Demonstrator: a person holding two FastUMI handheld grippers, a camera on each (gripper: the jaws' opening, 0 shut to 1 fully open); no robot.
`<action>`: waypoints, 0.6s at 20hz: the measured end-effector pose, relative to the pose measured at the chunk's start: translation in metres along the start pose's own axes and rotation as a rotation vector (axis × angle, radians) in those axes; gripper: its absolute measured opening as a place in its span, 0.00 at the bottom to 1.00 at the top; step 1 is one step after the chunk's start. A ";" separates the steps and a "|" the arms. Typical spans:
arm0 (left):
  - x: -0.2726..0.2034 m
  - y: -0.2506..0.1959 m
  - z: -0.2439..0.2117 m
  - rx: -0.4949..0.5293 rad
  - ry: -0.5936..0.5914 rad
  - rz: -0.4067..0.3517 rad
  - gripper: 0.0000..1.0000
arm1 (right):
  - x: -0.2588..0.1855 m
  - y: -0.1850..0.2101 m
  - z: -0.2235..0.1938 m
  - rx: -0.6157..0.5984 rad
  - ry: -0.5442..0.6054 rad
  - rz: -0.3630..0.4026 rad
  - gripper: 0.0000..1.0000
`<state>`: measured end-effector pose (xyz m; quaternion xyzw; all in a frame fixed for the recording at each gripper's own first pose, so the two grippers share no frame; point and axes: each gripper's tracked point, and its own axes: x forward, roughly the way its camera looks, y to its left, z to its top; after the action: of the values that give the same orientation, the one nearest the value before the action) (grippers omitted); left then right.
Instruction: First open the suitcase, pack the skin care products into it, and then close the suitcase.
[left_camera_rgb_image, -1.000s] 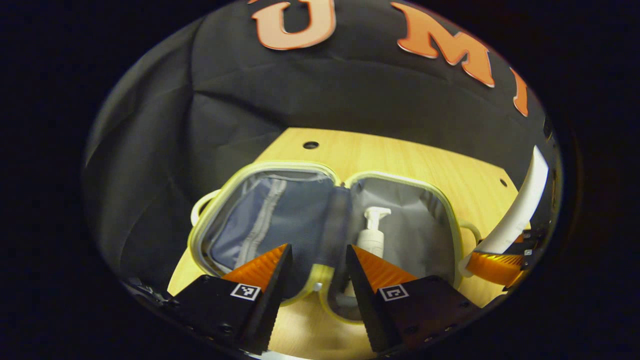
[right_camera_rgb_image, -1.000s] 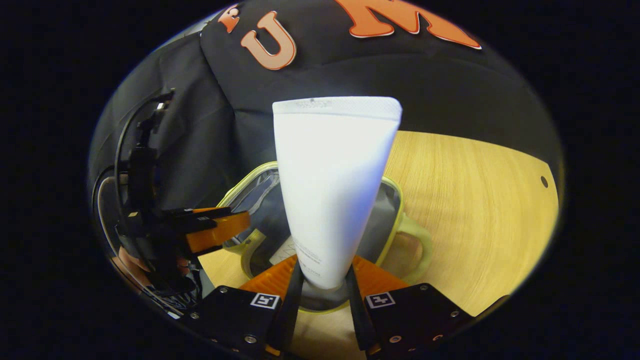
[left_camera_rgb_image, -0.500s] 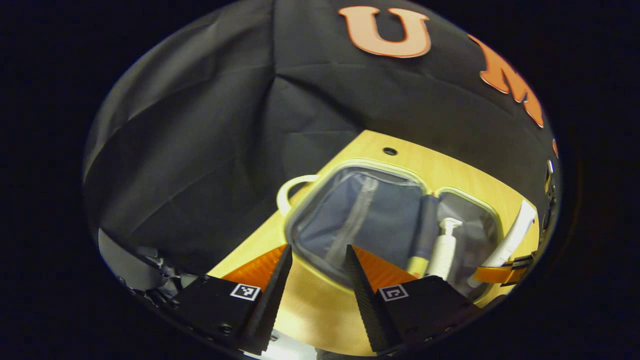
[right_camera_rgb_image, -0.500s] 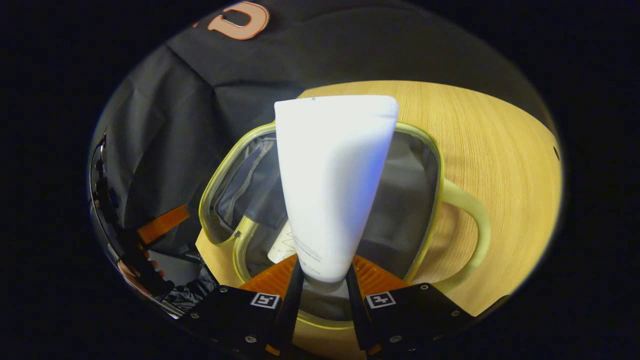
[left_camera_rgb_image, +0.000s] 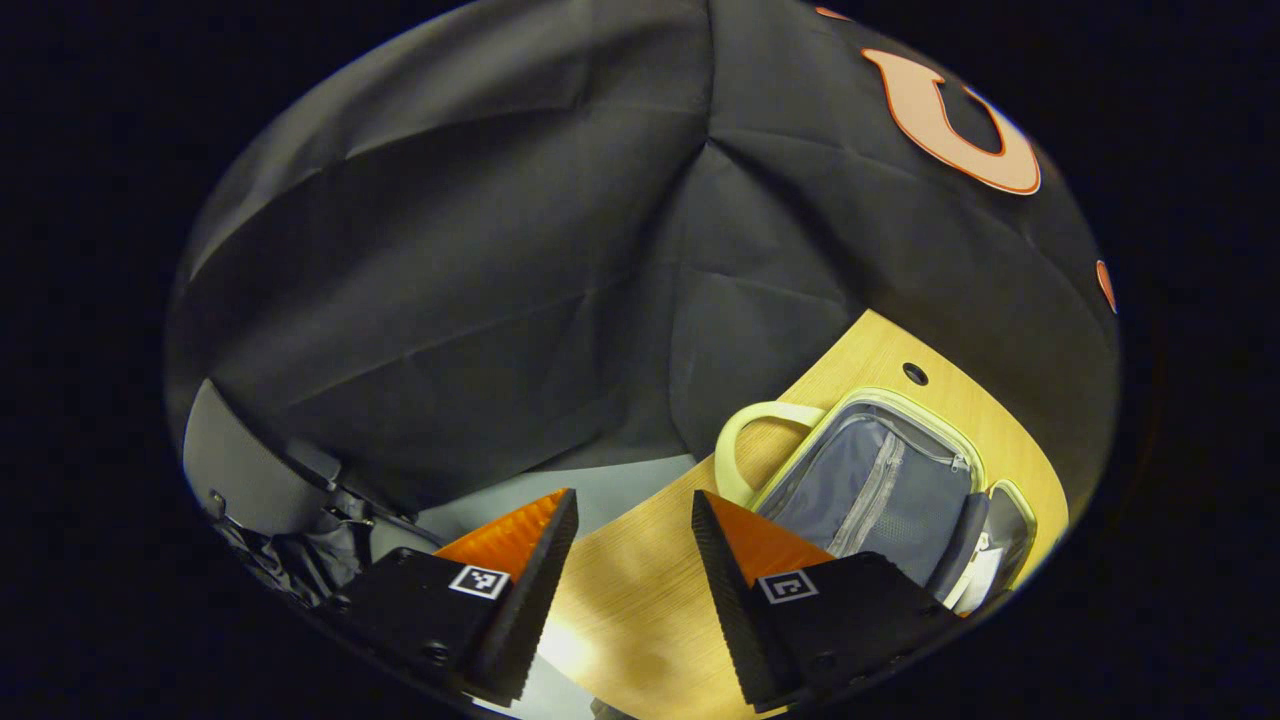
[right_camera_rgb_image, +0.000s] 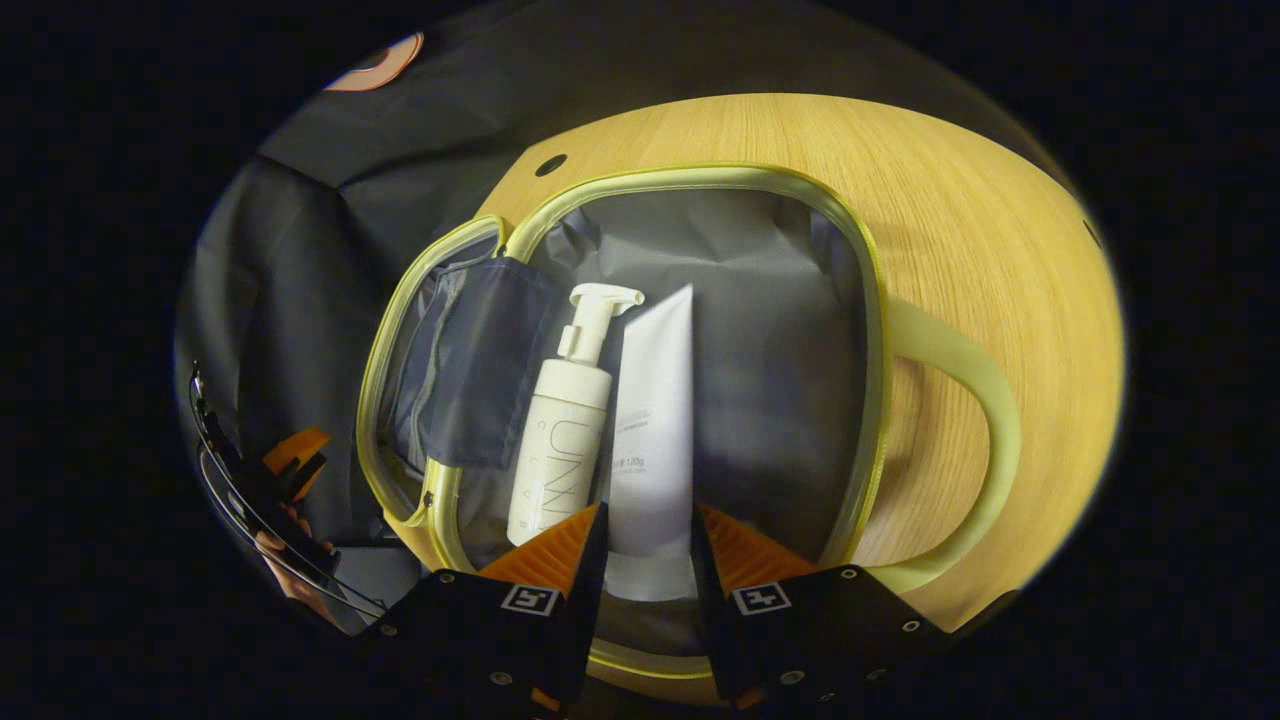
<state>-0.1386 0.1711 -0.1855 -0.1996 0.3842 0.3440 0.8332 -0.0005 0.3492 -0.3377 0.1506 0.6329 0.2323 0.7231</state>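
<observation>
The open suitcase (right_camera_rgb_image: 870, 330) is seen close from above in the right gripper view and, shared, obliquely from off the table (left_camera_rgb_image: 640, 590) edge in the left gripper view.

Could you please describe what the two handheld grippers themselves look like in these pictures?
The left gripper and the right gripper look alike: each has two wedge-shaped fingers with ribbed faces and saw-toothed inner edges, on black blocky bases with screws. Each base carries a small square black-and-white marker. No cables or sleeves are visible on them.

Light wood table (right_camera_rgb_image: 980, 230), round holes near the far edge. Open suitcase (right_camera_rgb_image: 700, 178) lies flat on it, both halves spread, handles resting on the wood.
</observation>
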 end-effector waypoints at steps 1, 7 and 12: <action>0.007 -0.010 0.002 -0.029 0.020 -0.053 0.76 | 0.000 0.000 0.000 0.006 0.005 -0.005 0.49; 0.060 -0.031 0.010 -0.161 0.097 -0.136 0.76 | -0.014 0.000 -0.002 0.069 -0.029 -0.003 0.55; 0.079 -0.063 0.020 -0.159 0.142 -0.264 0.76 | -0.029 0.007 -0.017 0.094 -0.026 0.002 0.60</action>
<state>-0.0457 0.1732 -0.2300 -0.3376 0.3842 0.2459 0.8234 -0.0204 0.3384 -0.3124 0.1880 0.6335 0.2012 0.7231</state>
